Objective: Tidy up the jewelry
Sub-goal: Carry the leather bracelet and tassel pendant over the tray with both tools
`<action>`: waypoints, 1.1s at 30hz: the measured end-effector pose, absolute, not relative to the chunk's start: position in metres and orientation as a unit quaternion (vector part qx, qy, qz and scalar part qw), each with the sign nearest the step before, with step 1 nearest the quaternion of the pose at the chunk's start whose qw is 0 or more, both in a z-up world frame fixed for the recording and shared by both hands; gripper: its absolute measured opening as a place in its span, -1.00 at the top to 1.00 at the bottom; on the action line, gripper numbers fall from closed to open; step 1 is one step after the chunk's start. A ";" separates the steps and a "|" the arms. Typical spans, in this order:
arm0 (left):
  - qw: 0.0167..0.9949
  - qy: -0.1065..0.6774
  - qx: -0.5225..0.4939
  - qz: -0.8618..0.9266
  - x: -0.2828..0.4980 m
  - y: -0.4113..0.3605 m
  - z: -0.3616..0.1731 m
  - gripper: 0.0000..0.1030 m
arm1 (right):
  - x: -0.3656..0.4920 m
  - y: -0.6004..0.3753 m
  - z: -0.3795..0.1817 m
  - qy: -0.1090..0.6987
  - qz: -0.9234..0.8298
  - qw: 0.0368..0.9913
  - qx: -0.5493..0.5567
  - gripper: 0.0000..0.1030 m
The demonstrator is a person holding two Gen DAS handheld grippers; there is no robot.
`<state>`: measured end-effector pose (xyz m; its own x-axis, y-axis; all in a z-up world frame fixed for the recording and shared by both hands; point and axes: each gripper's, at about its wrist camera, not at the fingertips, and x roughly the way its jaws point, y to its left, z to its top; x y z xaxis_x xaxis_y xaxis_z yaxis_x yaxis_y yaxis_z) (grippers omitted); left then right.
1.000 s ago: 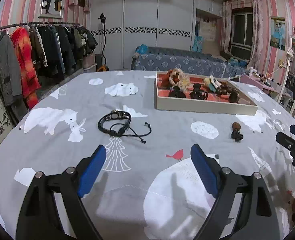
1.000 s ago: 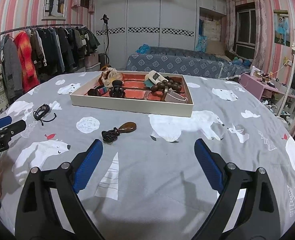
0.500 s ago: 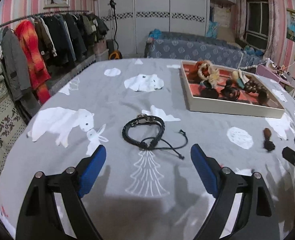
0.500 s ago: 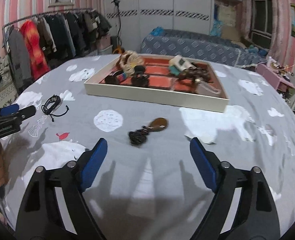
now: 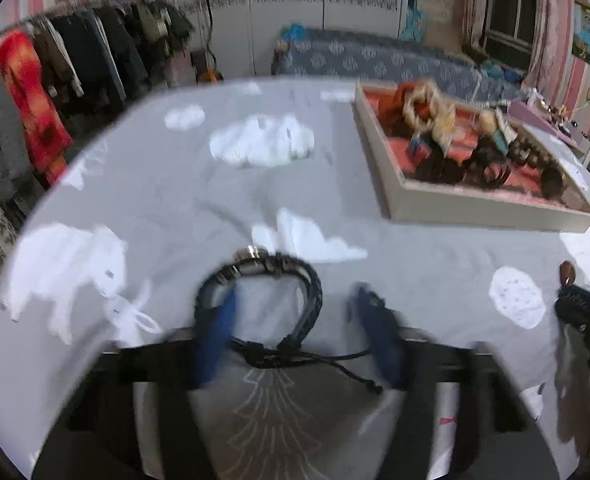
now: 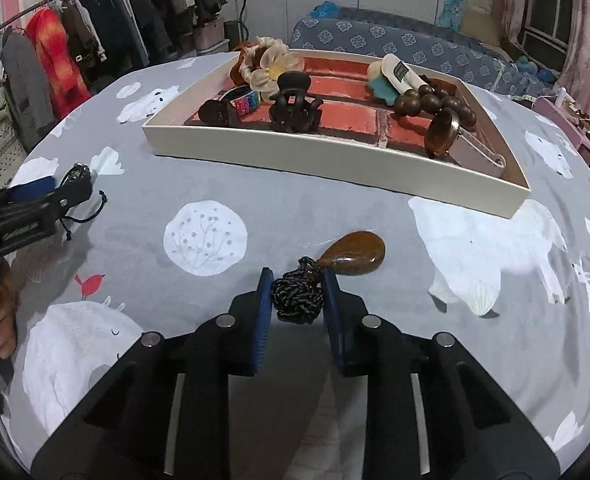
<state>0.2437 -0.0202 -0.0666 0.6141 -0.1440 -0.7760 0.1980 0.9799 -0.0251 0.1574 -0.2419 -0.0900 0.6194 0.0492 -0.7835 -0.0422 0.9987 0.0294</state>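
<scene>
A black braided bracelet (image 5: 263, 304) with trailing cords lies on the grey printed cloth. My left gripper (image 5: 299, 316) is over it, motion-blurred, its jaws narrowed but apart with one side of the bracelet between them. My right gripper (image 6: 297, 292) is shut on the dark knotted cord (image 6: 295, 300) of a brown teardrop pendant (image 6: 355, 254) that rests on the cloth. A cream tray (image 6: 335, 172) with a red lining holds a fabric scrunchie, a hair claw, wooden beads and other pieces; it also shows in the left wrist view (image 5: 475, 204).
The left gripper and the hand holding it show at the left edge of the right wrist view (image 6: 27, 208). A clothes rack (image 6: 75, 40) stands to the left and a blue sofa (image 6: 395, 44) behind the table.
Both grippers moved forward and down. The left jaws narrowed around the black bracelet. The right jaws closed on the pendant's knotted cord.
</scene>
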 end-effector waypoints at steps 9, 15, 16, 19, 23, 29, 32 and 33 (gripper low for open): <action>0.907 0.407 0.037 -0.105 0.236 -0.022 -0.060 0.89 | 0.157 -0.249 -0.081 0.416 0.045 0.908 0.013 0.57; 0.918 0.381 0.021 -0.111 0.208 -0.024 -0.029 0.89 | 0.139 -0.260 -0.049 0.376 0.055 0.925 0.019 0.57; 0.920 0.376 0.017 -0.113 0.203 -0.025 -0.024 0.89 | 0.134 -0.264 -0.042 0.367 0.055 0.928 0.023 0.57; 0.926 0.357 0.008 -0.121 0.181 -0.031 -0.004 0.89 | 0.116 -0.274 -0.024 0.345 0.055 0.937 0.031 0.57; 0.934 0.331 0.012 -0.131 0.150 -0.046 0.018 0.89 | 0.087 -0.289 -0.007 0.322 0.052 0.944 0.044 0.57; 0.939 0.310 0.014 -0.146 0.115 -0.069 0.036 0.89 | 0.048 -0.308 0.005 0.301 0.044 0.951 0.050 0.57; 0.939 0.306 0.017 -0.156 0.106 -0.081 0.040 0.89 | 0.037 -0.313 0.010 0.294 0.038 0.954 0.050 0.57; 0.939 0.305 0.018 -0.158 0.105 -0.084 0.041 0.89 | 0.036 -0.315 0.012 0.292 0.037 0.954 0.050 0.57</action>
<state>0.1048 -0.0839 0.0409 0.7643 -0.2856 -0.5782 0.3072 0.9496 -0.0629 0.0356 -0.3146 0.0116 0.8266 0.0993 -0.5540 -0.0414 0.9924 0.1161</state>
